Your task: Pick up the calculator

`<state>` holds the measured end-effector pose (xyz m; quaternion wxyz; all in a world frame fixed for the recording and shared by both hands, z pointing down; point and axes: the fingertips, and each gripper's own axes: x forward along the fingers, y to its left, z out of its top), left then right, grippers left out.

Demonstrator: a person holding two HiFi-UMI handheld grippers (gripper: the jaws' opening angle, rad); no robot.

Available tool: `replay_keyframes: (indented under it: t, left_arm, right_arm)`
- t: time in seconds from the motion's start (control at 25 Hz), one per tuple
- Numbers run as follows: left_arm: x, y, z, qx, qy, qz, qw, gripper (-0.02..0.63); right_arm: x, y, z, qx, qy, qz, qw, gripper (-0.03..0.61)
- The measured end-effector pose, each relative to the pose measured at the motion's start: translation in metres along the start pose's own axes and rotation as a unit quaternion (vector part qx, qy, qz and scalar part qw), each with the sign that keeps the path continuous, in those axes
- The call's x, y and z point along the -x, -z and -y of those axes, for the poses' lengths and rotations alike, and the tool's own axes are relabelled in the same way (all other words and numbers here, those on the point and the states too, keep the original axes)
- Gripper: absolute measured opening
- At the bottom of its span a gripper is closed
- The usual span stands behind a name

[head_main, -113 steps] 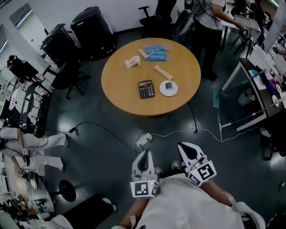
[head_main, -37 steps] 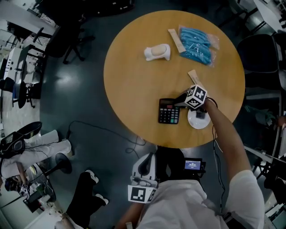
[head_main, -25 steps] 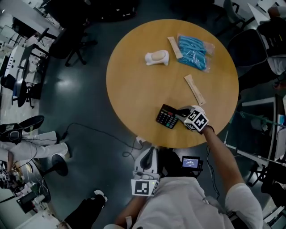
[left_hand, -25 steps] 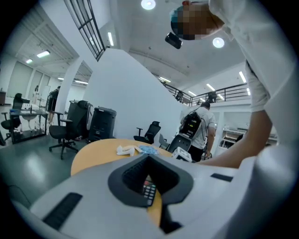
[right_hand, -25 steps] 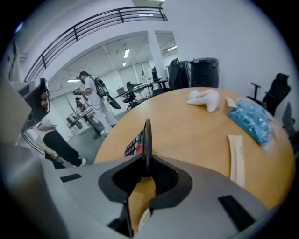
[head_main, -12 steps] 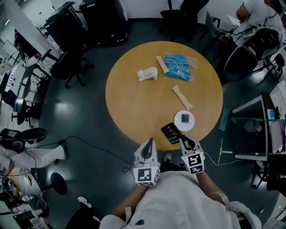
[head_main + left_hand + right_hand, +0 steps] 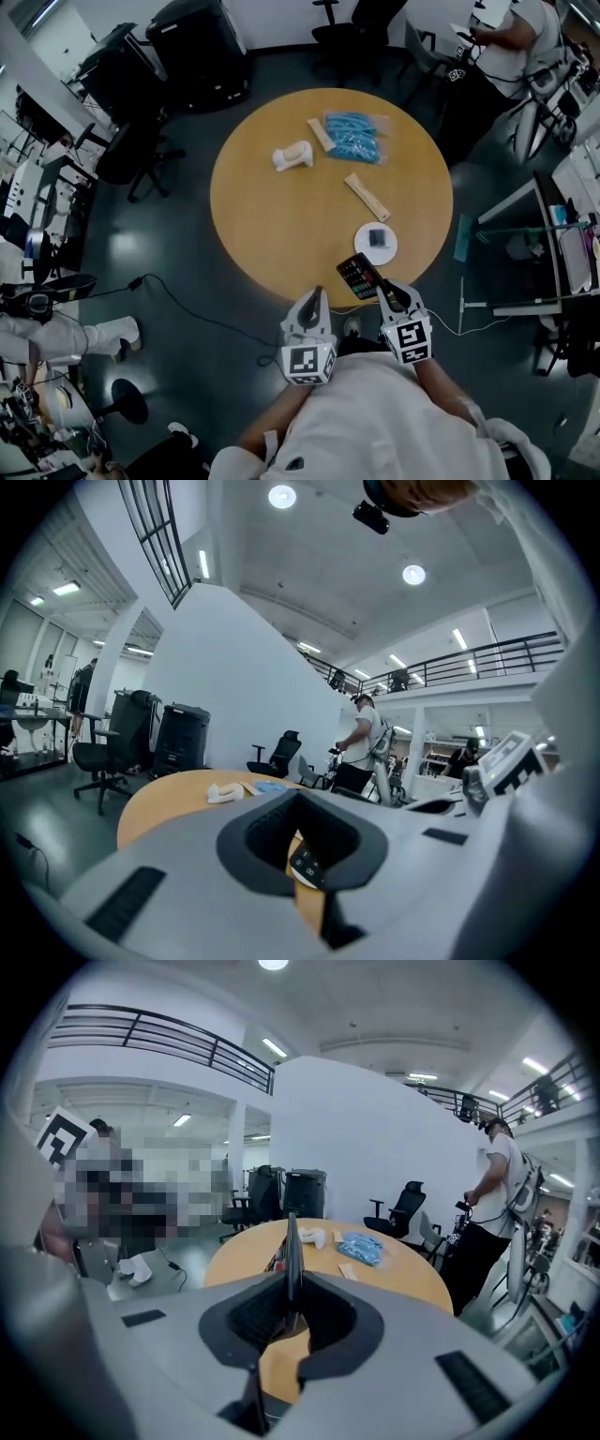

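So the right gripper (image 7: 386, 289) has its jaws clamped on the calculator (image 7: 357, 276), and in the right gripper view it sits edge-on, a thin dark slab standing straight up between them. From the head view the calculator lines up with the near rim of the round wooden bench (image 7: 272, 216), keys facing up and a bit tilted. It looks to be off the surface rather than lying on it. The right gripper is pulled in close to the person's body.

The left gripper (image 7: 312, 302) hangs just beside it on the left, jaws pressed together with nothing in them. Its own view just looks out over the bench.

On the bench there's a white disc (image 7: 376, 243) with a small dark thing on it, near the calculator. Further in there's a wooden stick (image 7: 366, 196), then a blue bag (image 7: 352, 136) and a white lumpy object (image 7: 292, 156) toward the far side. A second stick (image 7: 320, 134) lies just beside the bag.
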<state>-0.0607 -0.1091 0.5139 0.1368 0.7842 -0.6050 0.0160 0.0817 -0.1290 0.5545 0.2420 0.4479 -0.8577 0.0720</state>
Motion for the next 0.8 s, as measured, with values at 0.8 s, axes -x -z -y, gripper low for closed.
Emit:
replay_keyframes:
  t: [0.8]
  left_arm:
    - [0.006, -0.001, 0.006, -0.004, -0.004, -0.002, 1.0, 0.006]
  right_arm:
    - [0.016, -0.001, 0.004, -0.009, 0.009, 0.011, 1.0, 0.055]
